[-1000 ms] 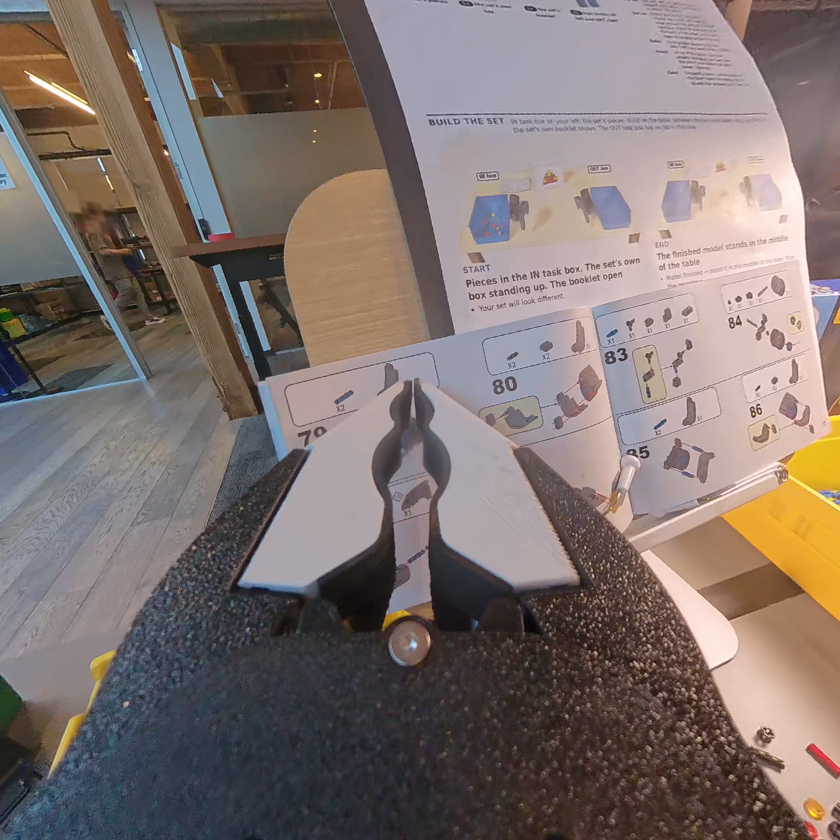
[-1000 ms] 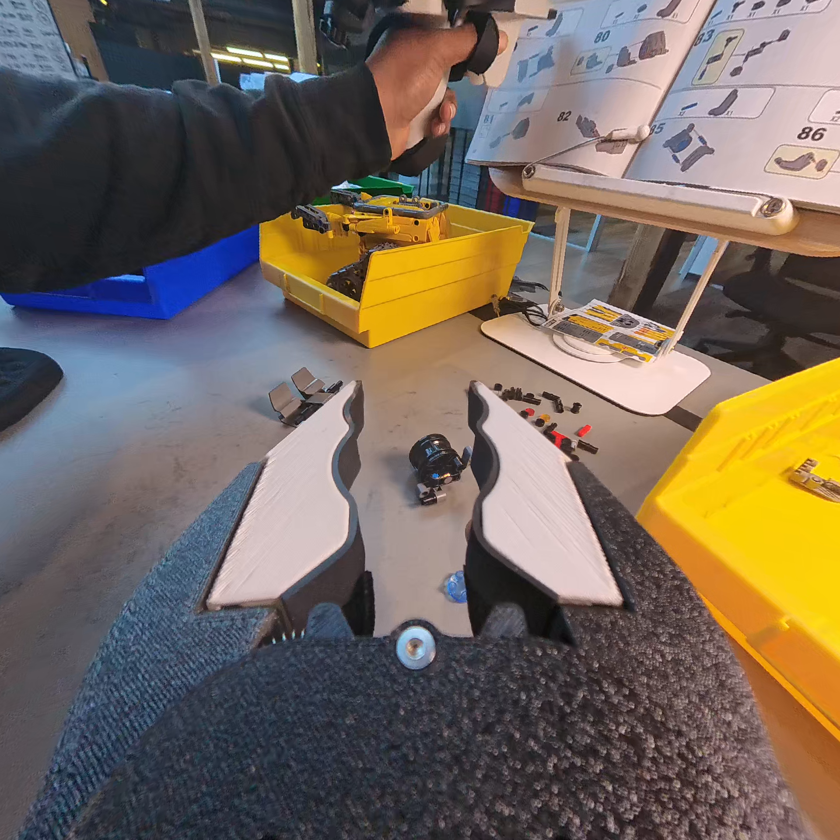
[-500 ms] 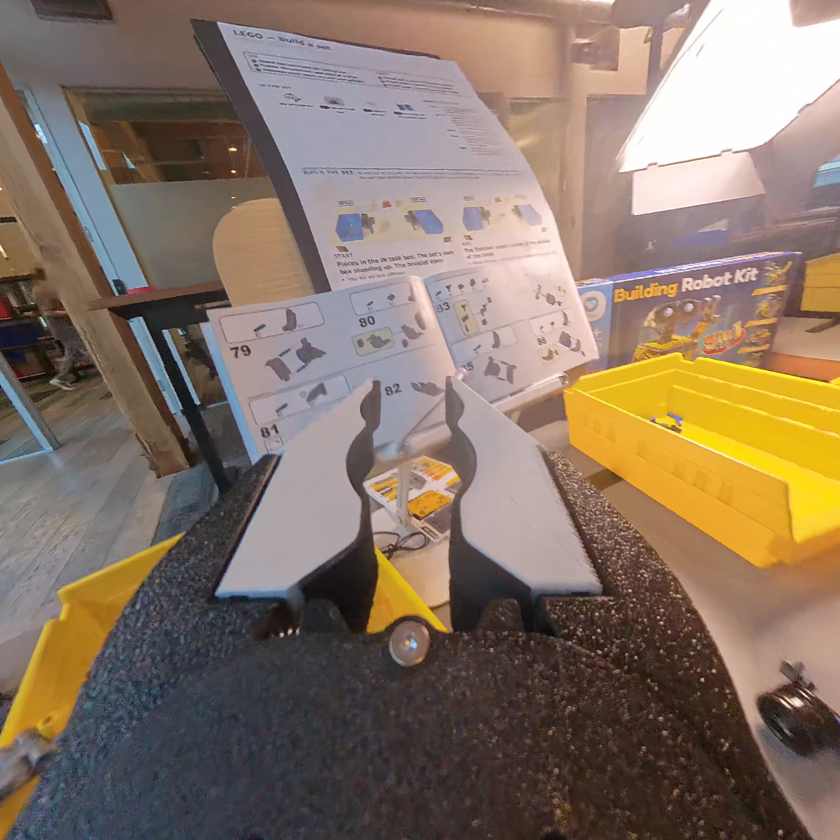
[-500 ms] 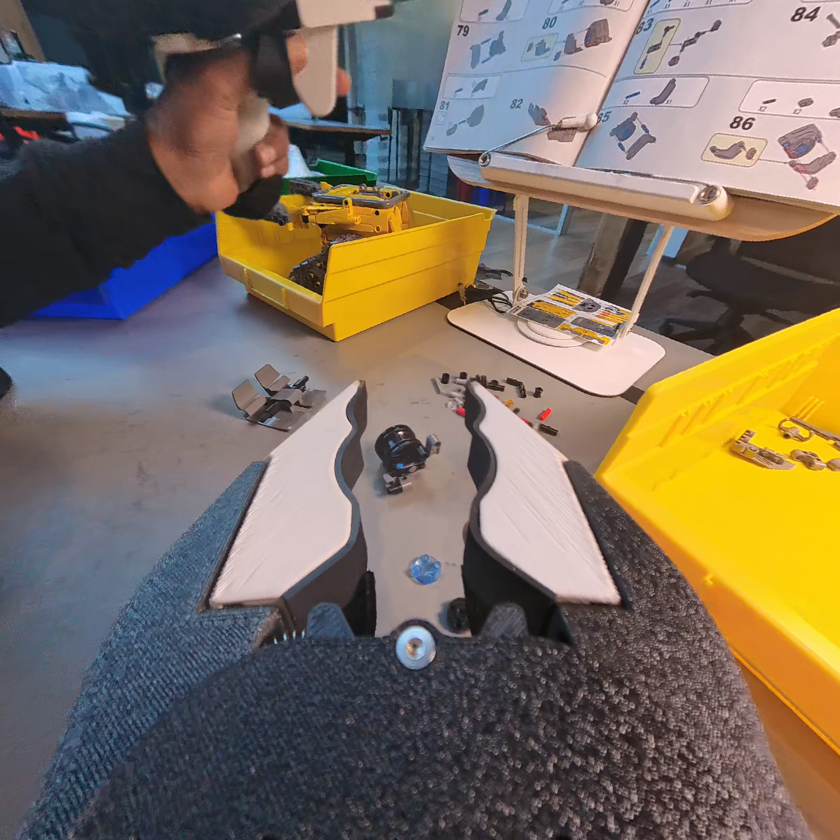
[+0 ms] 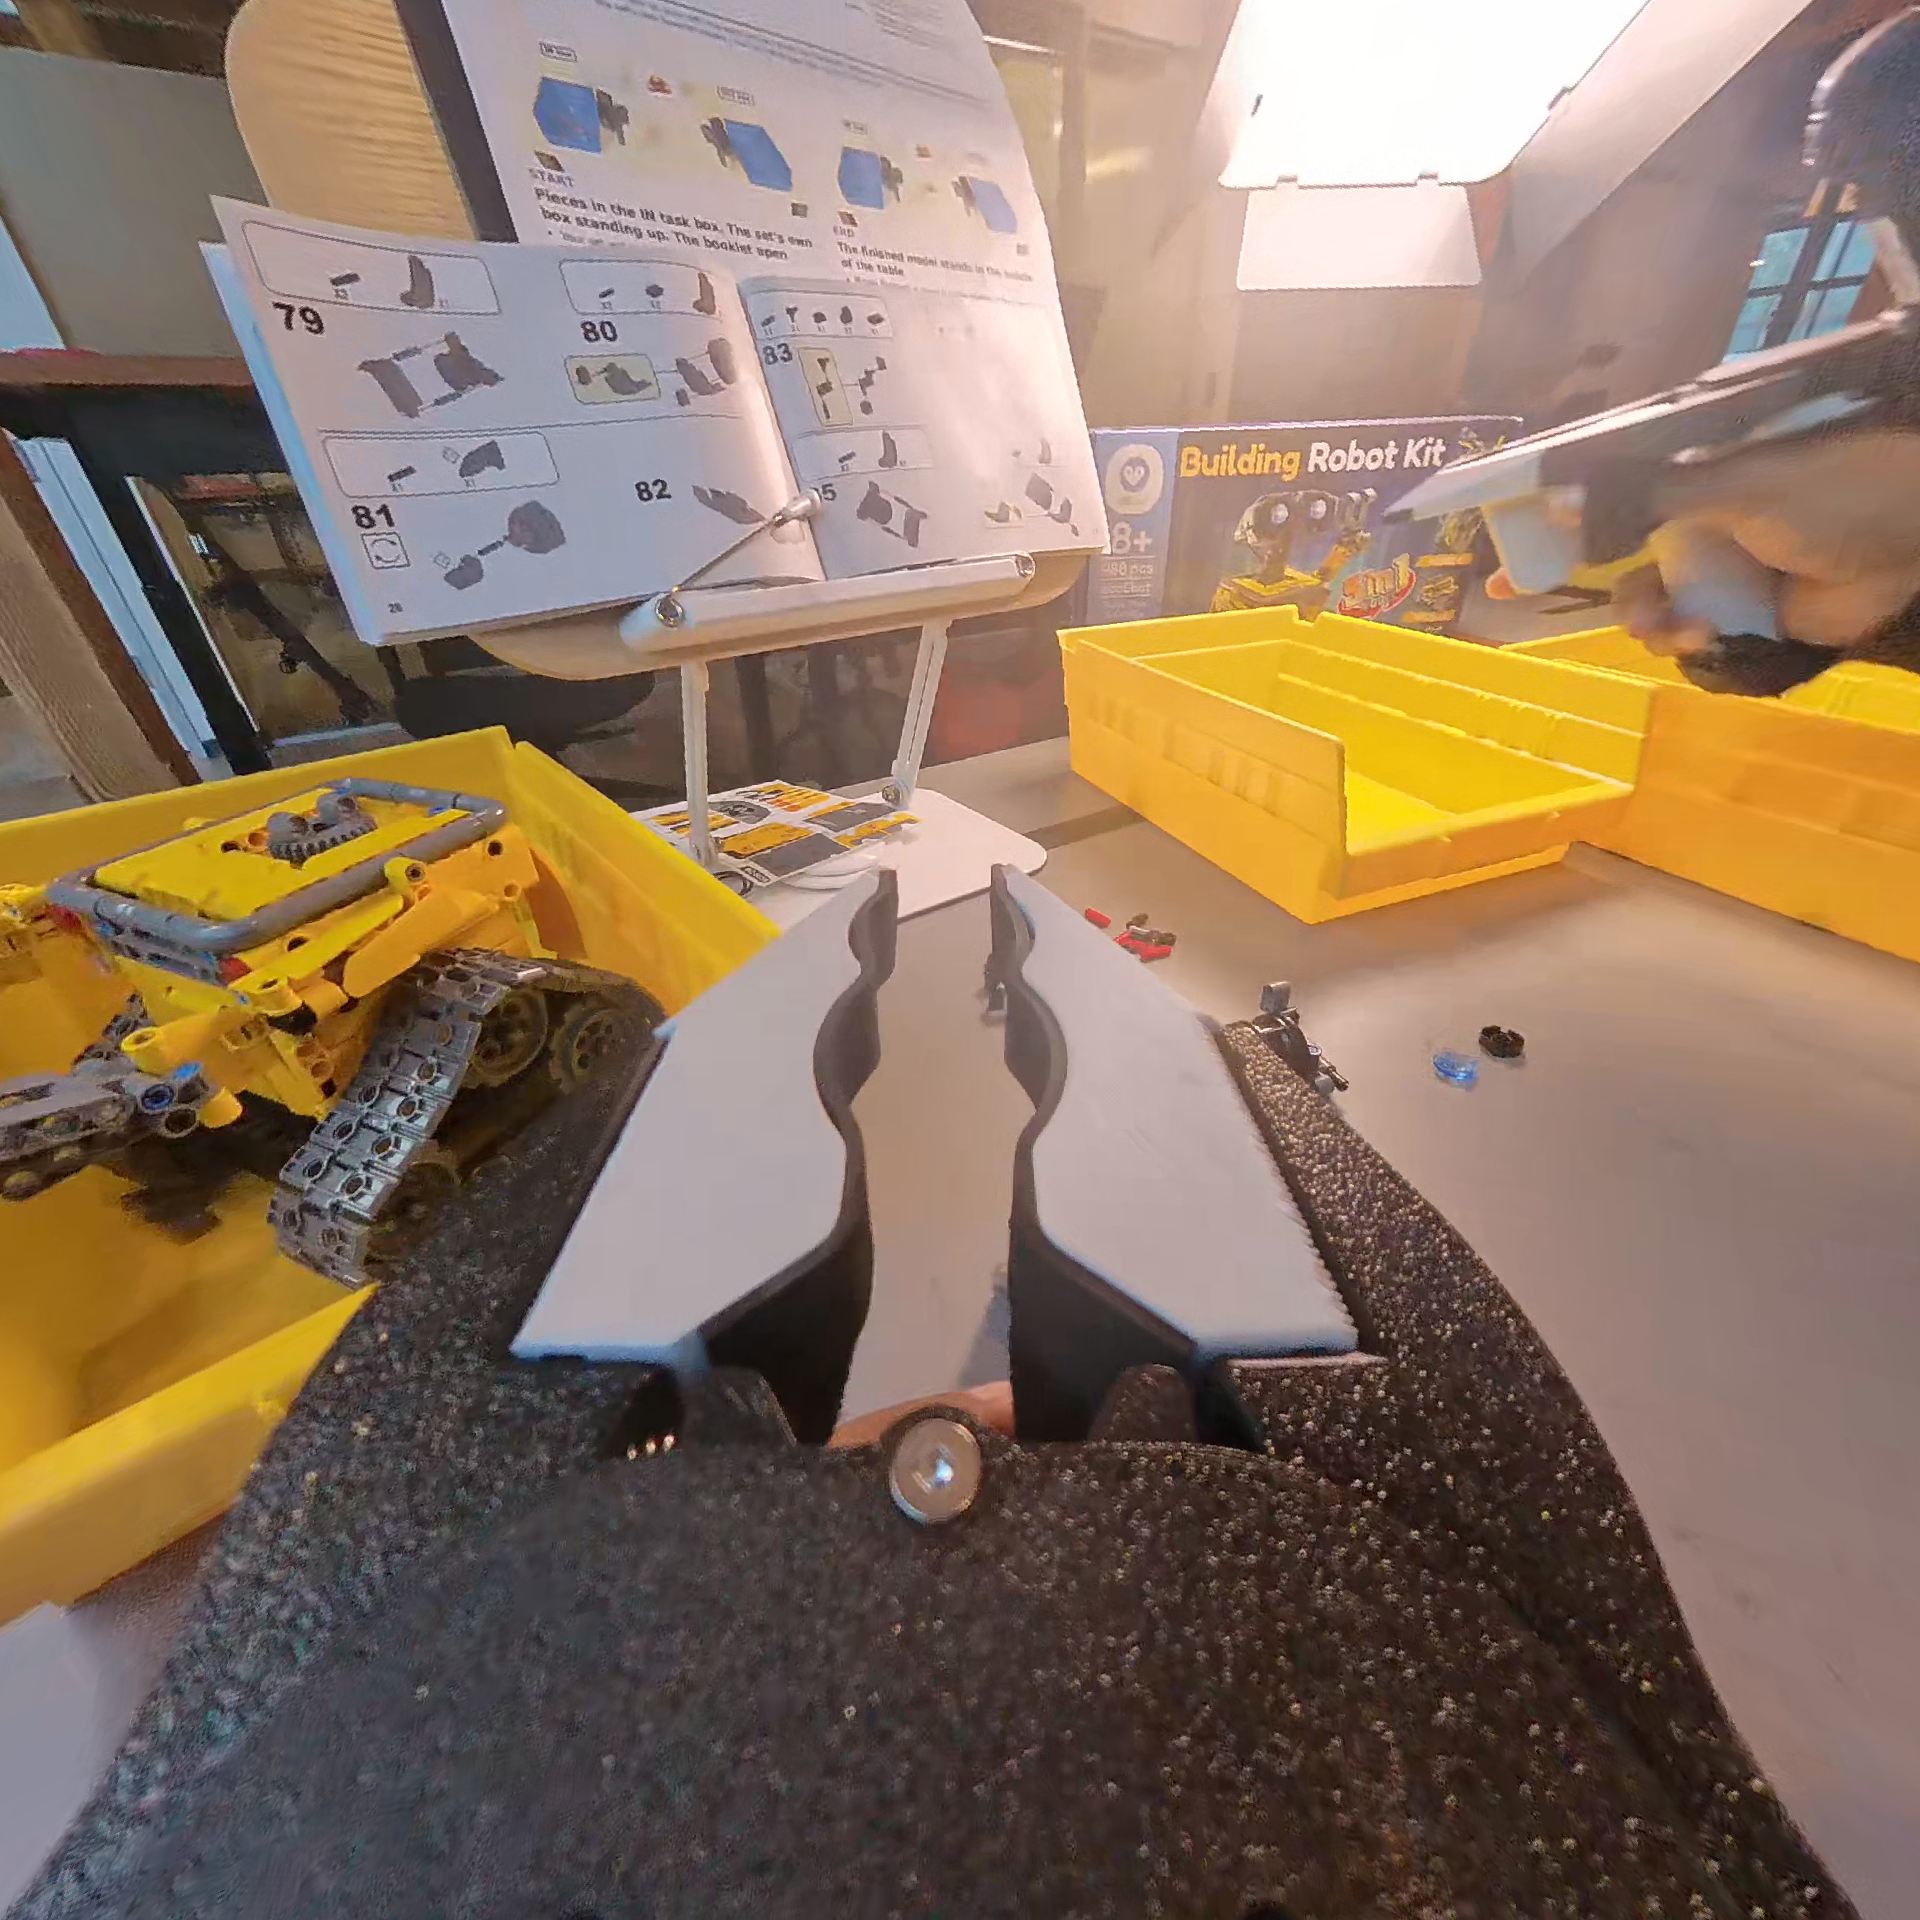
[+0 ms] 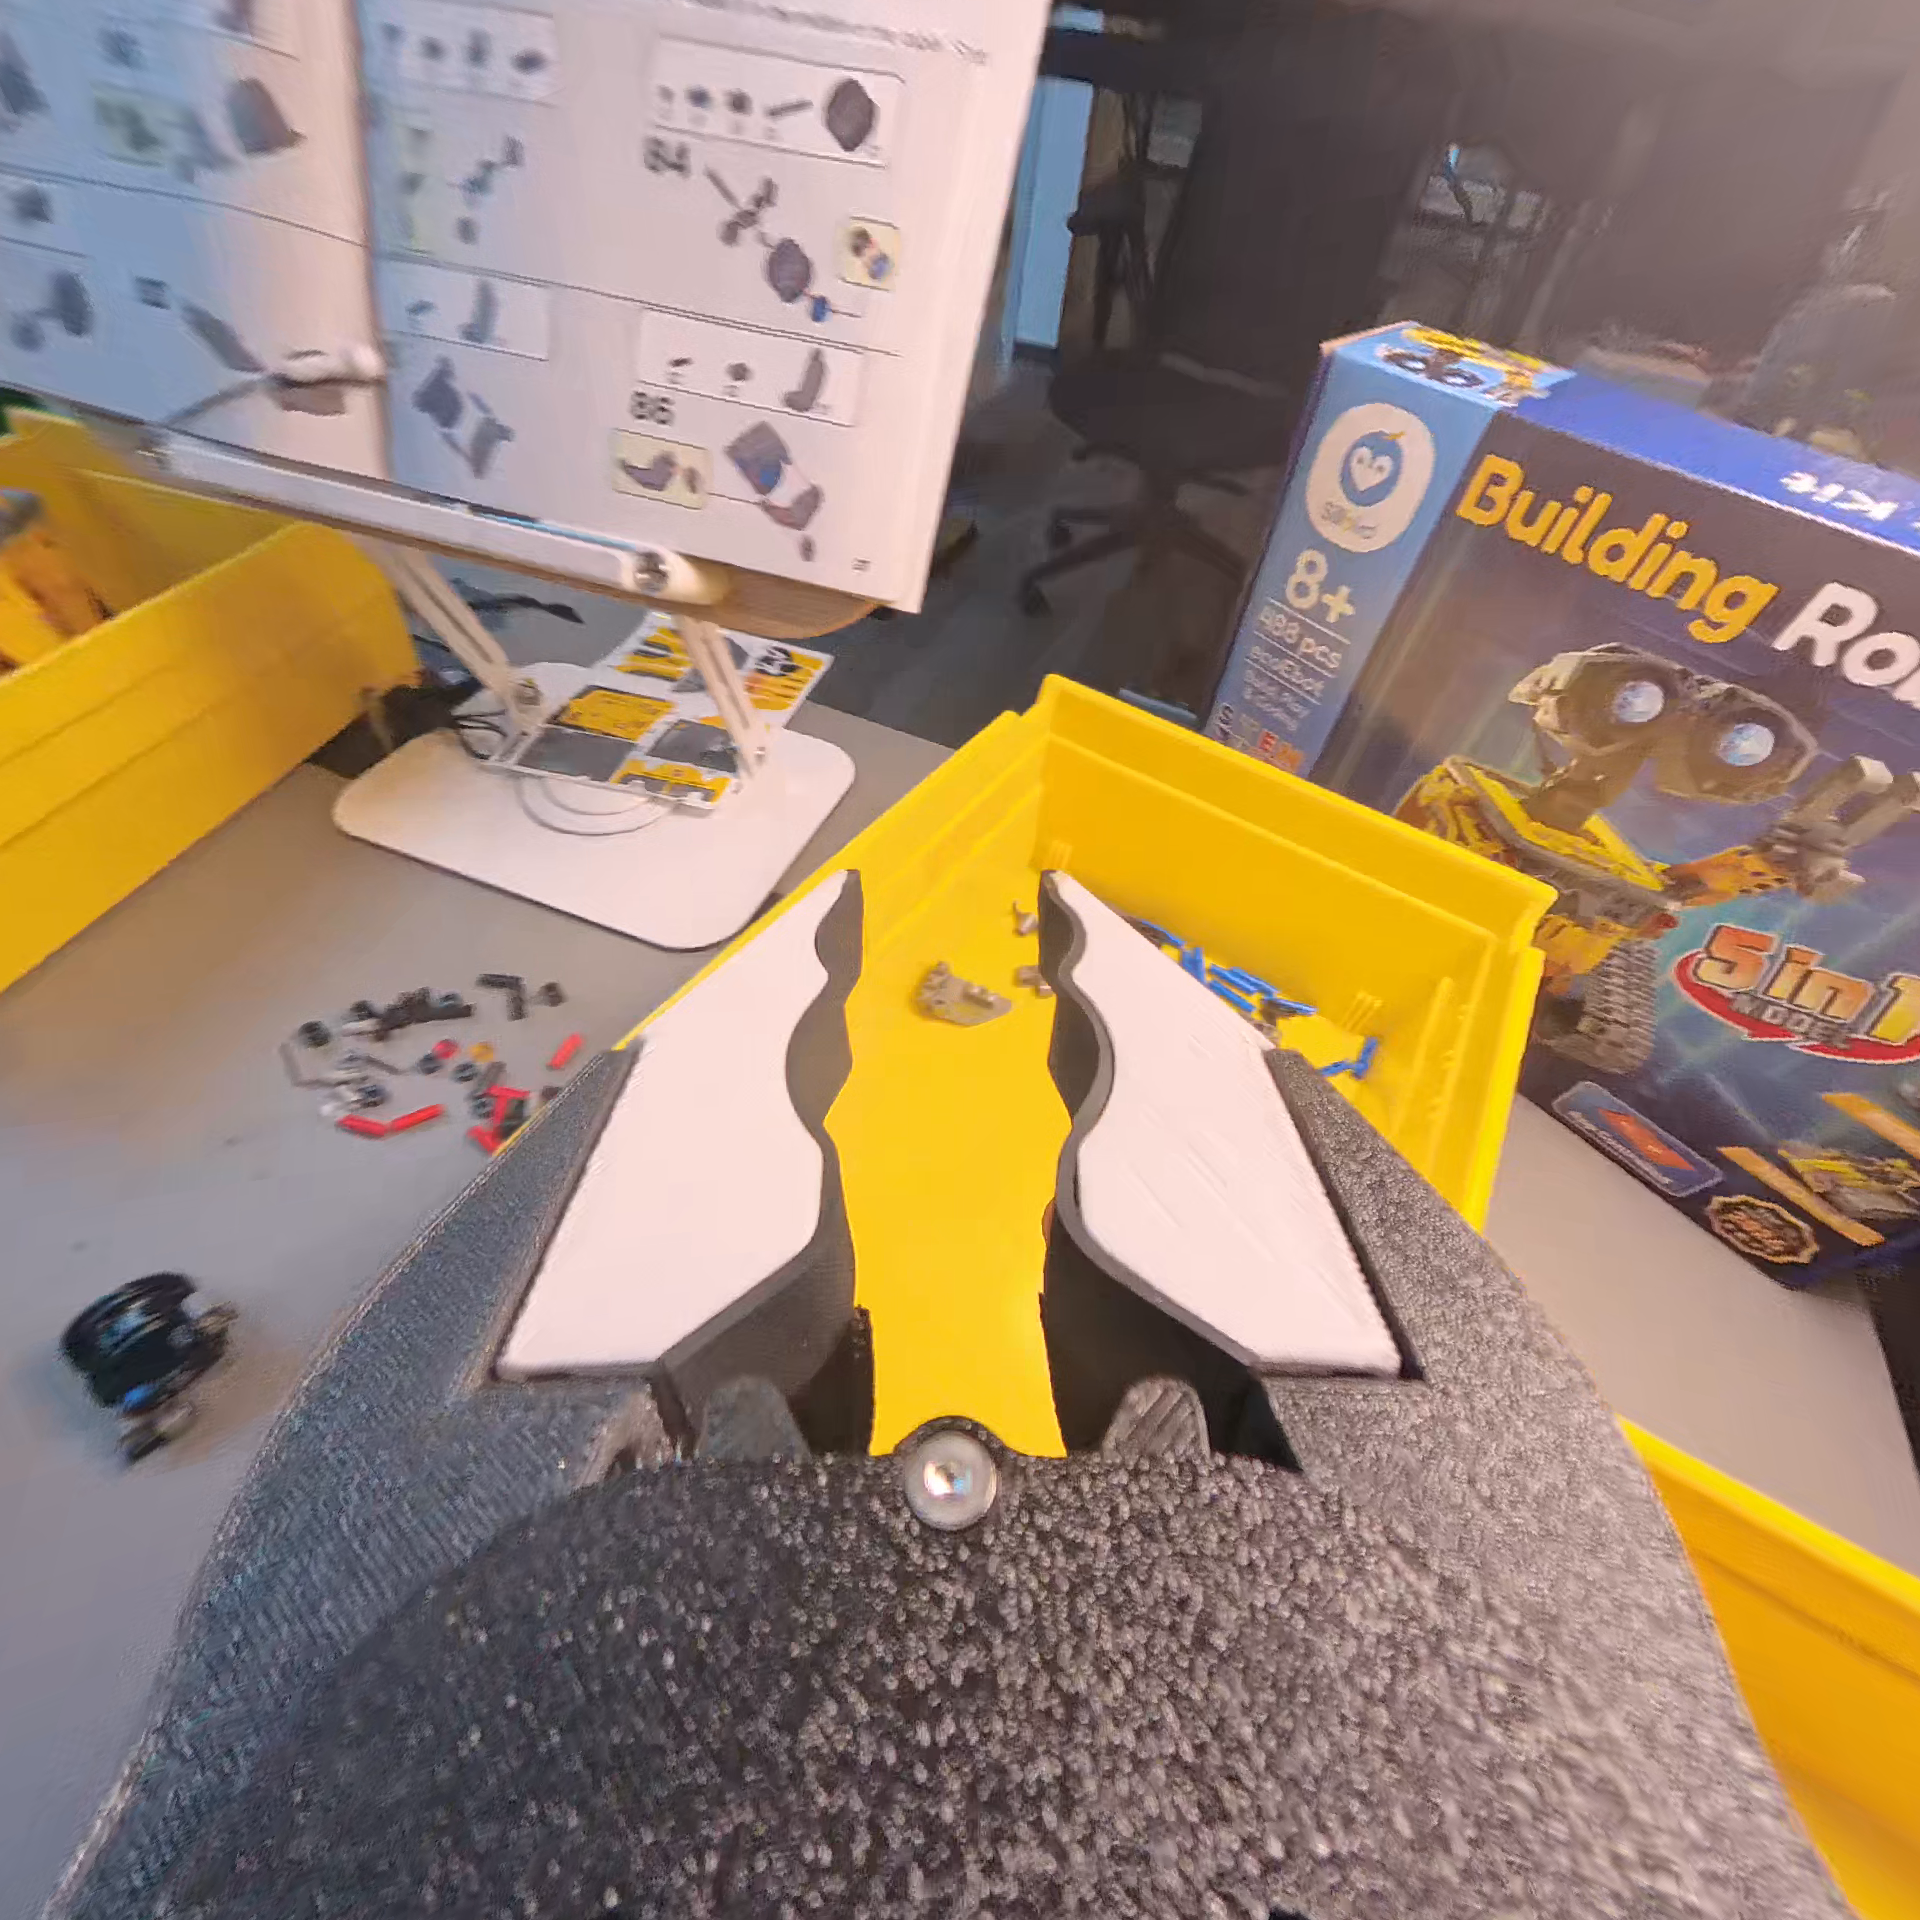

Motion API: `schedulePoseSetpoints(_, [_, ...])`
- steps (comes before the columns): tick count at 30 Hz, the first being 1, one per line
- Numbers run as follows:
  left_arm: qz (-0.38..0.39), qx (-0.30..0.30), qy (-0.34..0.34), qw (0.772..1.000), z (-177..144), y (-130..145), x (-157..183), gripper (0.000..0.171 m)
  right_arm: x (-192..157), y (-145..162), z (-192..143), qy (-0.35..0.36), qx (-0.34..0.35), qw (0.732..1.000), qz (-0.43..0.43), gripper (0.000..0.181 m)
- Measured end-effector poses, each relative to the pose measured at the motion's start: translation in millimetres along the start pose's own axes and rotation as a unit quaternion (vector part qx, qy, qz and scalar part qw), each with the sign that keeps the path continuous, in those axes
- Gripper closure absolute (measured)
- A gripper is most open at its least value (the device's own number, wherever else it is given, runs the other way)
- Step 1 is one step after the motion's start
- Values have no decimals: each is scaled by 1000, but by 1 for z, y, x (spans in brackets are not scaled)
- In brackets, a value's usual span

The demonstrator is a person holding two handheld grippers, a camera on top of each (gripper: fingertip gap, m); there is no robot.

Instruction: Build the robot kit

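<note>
Tongs, left (image 5: 940, 914): fingers apart, nothing between them; held over bare grey table (image 5: 1558, 1195), tips toward the white foot of the book stand (image 5: 966, 852).
Tongs, right (image 6: 951, 896): fingers apart, nothing gripped; held over a yellow bin (image 6: 1299, 831), tips above its floor.
Nearest right tongs: small grey part (image 6: 961, 997) on the bin floor, just ahead between the fingers; blue pieces (image 6: 1216, 971) partly hidden behind the right finger.
Nearest left tongs: yellow tracked model (image 5: 312, 966) sitting in another yellow bin (image 5: 644, 862) just to the left; small black piece (image 5: 1288, 1023) by the right finger.
Table, left view only: blue round stud (image 5: 1455, 1067) and black round stud (image 5: 1501, 1039) side by side; red and black bits (image 5: 1138, 932) near the stand foot; a hand (image 5: 1766, 561) holding the other tongs, blurred, upper right, above the yellow bins.
Table, right view only: black wheel piece (image 6: 135, 1345), blurred, well left of the tongs; scatter of small red and black parts (image 6: 426, 1055) between wheel and stand.
Both views: open instruction booklet (image 5: 582, 416) on the stand; sticker sheet (image 6: 655, 732) on its base; blue kit box (image 6: 1621, 790) behind the bin.
</note>
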State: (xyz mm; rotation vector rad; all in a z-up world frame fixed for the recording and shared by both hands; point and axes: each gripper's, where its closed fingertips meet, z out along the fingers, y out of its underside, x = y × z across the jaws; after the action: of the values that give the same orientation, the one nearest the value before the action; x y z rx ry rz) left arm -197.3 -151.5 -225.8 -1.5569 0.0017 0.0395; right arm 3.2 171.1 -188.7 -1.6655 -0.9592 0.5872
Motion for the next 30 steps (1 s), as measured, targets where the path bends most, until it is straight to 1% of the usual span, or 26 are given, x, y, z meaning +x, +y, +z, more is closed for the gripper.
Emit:
schedulePoseSetpoints(3, [15, -19, -11, 1000, 1, 14, -5, 154, 41, 9, 48, 26, -76, 997, 11, 149])
schedulePoseSetpoints(6, [-1, -33, 2, 999, 2, 25, -4, 153, 62, 41, 95, 28, -175, 984, 14, 159])
schedulePoseSetpoints(9, [6, -35, 4, 999, 2, 27, -4, 150, 81, 77, 124, 49, -268, 962, 4, 161])
schedulePoseSetpoints(11, [5, -32, 3, 999, 1, 25, -4, 147, 93, 94, 137, 69, -306, 950, 5, 161])
schedulePoseSetpoints(14, [-1, -25, 3, 1000, 0, 24, -7, 147, 108, 111, 152, 89, -331, 939, 22, 162])
schedulePoseSetpoints(18, [-4, -21, -7, 1000, -2, 24, -17, 147, 111, 128, 166, 73, -346, 934, 59, 162])
schedulePoseSetpoints(23, [-18, -22, -7, 1000, -2, 26, -22, 146, 107, 147, 168, 42, -367, 925, 88, 161])
schedulePoseSetpoints(30, [-15, -31, 2, 999, 0, 32, -18, 146, 109, 147, 173, 18, -355, 931, 86, 163])
